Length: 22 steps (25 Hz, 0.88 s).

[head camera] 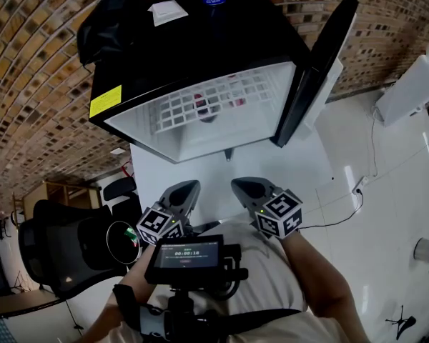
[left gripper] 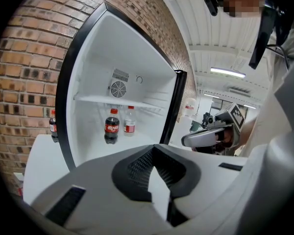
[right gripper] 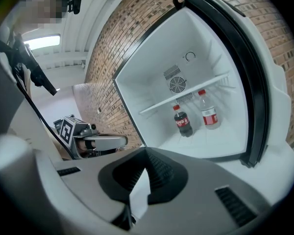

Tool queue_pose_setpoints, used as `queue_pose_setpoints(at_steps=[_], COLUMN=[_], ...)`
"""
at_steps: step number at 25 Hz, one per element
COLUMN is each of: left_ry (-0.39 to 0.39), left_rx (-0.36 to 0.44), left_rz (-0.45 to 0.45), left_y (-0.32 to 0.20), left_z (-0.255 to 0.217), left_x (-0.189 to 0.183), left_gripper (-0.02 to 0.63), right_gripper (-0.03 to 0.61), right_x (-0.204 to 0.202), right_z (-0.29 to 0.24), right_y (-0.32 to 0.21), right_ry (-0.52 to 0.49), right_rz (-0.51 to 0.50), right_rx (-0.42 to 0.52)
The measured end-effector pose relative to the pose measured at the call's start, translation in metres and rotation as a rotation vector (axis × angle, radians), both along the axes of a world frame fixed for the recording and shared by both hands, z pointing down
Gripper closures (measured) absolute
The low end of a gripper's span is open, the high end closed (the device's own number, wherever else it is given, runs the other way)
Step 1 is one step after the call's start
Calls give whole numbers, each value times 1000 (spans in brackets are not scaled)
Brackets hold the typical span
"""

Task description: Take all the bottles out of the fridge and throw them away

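Jaws together on left gripper (head camera: 189,186) and right gripper (head camera: 242,185); open fridge (head camera: 200,56) holds 2 bottles (right gripper: 182,122).

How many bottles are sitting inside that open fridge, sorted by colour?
Dark cola bottle: 1
Clear bottle with red label: 1
Total: 2
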State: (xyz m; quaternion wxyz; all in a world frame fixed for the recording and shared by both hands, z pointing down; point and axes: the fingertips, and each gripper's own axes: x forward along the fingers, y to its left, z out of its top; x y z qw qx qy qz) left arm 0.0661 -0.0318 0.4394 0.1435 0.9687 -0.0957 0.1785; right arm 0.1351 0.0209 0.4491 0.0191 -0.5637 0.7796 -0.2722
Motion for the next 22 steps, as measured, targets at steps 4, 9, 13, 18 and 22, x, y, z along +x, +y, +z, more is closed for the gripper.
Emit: queue_pose_setpoints(at_steps=[4, 9, 13, 18, 22], left_ry=[-3, 10, -19, -42, -67], left_rx=[16, 15, 10, 0, -6], left_rz=[29, -2, -16, -24, -35], left_y=[3, 0, -4, -4, -5], left_z=[-2, -3, 5, 11, 19], left_x=[2, 3, 5, 13, 19], left_gripper=[612, 610, 594, 594, 594], right_gripper=[574, 575, 575, 575, 575], right_x=[0, -2, 1, 10, 16], right_z=[0, 1, 1, 5, 8], right_y=[0, 1, 3, 9, 12], right_ry=[-1, -2, -4, -10, -15], right_rz=[-1, -8, -4, 14, 26], right_rx=[4, 3, 3, -7, -13])
